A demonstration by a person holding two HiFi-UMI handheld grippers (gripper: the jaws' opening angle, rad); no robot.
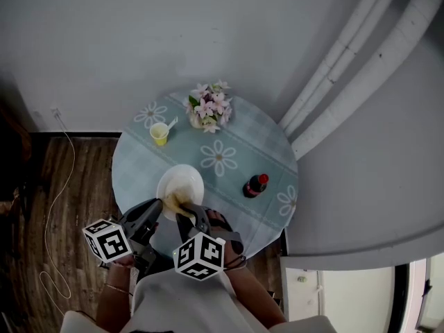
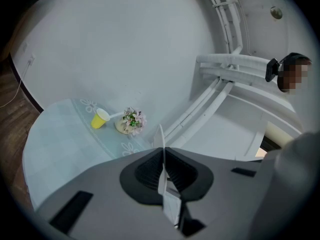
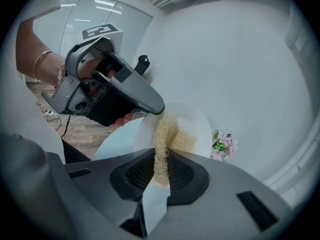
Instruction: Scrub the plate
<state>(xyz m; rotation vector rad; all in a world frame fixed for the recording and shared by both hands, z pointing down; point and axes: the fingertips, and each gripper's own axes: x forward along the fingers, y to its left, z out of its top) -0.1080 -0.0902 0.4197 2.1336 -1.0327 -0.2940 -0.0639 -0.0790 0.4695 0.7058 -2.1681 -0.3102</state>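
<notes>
The plate [image 3: 192, 126] is held over the near side of the round worktop [image 1: 270, 151], its rim clenched in the left claw [image 3: 155, 111]. That claw's own view shows the plate [image 2: 161, 149] only edge-on. The right gripper view shows its face, where the right claw [image 3: 160, 171] presses a tan scrubbing pad [image 3: 162, 144] it grips tightly. Only the head view shows the bottle [image 1: 255, 185]. A white handle sticks out of a yellow cup [image 1: 159, 134] beside flowers [image 1: 208, 107].

Smooth white plate [image 1: 184, 177], coarse fibrous scrubber [image 3: 161, 134] — wood-plank floor [image 1: 90, 186].
</notes>
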